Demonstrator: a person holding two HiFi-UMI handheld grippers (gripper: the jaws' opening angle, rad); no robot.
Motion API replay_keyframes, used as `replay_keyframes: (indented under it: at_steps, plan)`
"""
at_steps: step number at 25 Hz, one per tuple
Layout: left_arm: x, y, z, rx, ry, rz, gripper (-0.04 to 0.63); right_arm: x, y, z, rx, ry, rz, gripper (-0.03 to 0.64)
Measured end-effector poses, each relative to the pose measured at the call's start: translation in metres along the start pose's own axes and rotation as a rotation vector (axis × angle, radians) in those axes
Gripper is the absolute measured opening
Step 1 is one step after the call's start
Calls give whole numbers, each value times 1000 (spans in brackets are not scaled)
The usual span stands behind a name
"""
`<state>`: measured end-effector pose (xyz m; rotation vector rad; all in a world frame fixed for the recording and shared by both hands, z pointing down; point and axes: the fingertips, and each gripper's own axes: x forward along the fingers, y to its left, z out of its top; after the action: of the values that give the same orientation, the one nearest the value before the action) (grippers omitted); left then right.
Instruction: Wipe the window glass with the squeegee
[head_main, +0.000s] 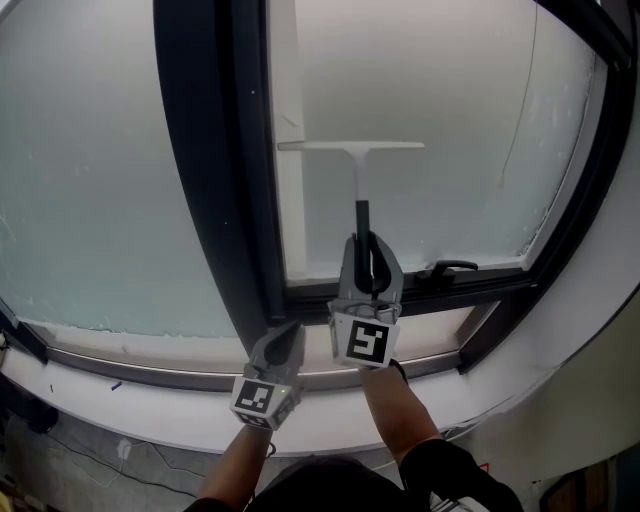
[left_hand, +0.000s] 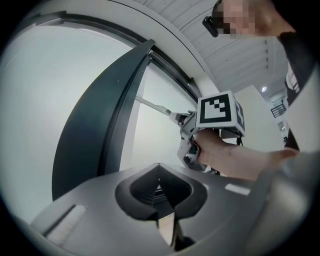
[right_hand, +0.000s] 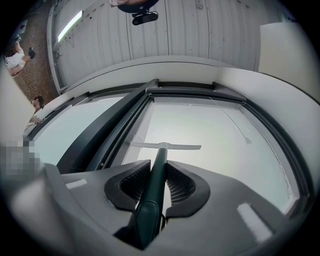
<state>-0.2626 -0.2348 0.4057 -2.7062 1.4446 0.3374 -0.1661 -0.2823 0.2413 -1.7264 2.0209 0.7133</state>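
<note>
— Grippers first: where do we stand?
— Our left gripper (head_main: 283, 342) hangs low, jaws together, empty. Our right gripper (head_main: 370, 262) clamps the squeegee (head_main: 352, 147) handle, which runs straight ahead to the blade, lying crosswise on the window glass (head_main: 460, 120).

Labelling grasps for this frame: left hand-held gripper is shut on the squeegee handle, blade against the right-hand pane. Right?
No: the right hand-held gripper holds it. The right gripper view shows its jaws shut on the squeegee handle; the left hand-held gripper is shut on nothing. The blade is against the right-hand pane.
</note>
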Motion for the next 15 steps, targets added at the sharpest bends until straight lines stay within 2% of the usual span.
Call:
replay_keyframes:
  at_steps: [15]
  plan:
    - [-3,5,-8,-13,21,19,-2,-17,7,-14,12,39,5,98]
